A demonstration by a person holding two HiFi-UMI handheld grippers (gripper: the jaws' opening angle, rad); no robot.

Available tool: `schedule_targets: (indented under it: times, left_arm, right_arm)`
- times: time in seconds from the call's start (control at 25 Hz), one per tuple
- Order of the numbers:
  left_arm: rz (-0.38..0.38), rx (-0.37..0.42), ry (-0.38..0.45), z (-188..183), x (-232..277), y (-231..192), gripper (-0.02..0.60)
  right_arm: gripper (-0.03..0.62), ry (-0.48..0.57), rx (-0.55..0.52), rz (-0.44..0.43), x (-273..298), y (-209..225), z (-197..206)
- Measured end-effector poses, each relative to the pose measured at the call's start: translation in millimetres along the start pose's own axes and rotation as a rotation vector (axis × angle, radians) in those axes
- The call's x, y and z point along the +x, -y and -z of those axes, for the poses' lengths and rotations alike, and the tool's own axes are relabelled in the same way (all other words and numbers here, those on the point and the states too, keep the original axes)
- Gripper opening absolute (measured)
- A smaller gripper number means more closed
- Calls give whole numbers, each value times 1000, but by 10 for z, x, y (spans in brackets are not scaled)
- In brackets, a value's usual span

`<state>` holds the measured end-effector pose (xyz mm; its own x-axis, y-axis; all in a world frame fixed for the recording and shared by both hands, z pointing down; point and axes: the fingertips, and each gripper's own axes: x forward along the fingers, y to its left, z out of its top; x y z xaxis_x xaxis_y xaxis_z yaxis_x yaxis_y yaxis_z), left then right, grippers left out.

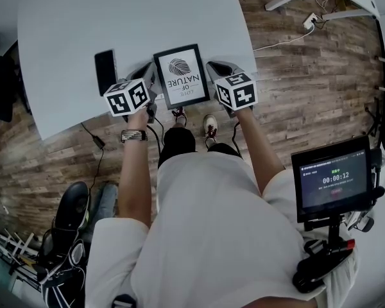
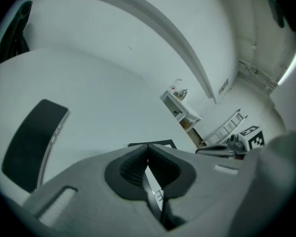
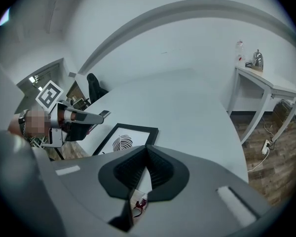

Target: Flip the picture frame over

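Two grippers sit nearest you, low in the middle of the head view at the table's near rim. The left gripper [image 2: 148, 145] has its jaws pressed together with nothing pinched that I can see, and the right gripper [image 3: 147, 147] shows its pads meeting likewise, empty. Between them lies the picture frame [image 1: 181, 76], flat and print side up. Its near end seems to reach the rim of the table [image 1: 64, 117] or pass just over it, and each gripper tip is just beside one long side. I judge the flip not yet begun: you are at the approach. The next move calls for spreading one pair of jaws and taking an edge of the frame, likely where it nears the rim, then lifting and turning it. Mind that rim, since a slip there would drop the frame to the wood floor [image 1: 295, 101]. Left of the frame, near it, lies a dark phone [image 1: 106, 71]; turn away from it. Beyond, toward the top of the head view, the white tabletop is bare and gives open room to lay the frame down.
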<state>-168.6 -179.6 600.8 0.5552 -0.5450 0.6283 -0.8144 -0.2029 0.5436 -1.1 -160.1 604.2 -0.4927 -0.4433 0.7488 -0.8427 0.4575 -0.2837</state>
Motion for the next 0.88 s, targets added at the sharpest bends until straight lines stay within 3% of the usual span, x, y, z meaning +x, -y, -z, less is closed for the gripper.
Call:
schedule_targets:
  times: [0.32,0.56,0.88]
  left_arm:
    - [-8,191,53,-213,-74,236,5]
    - [-30,331,146,-595,-321,528,5]
    - [-87,523,302,-957,-1133,1674,5]
  right_arm:
    - [3,92,-63,30,-145,15,-374]
    - [3,206,-108,18,-384,-132,-854]
    - [3,438,-226,20,-1763,-377,-1505]
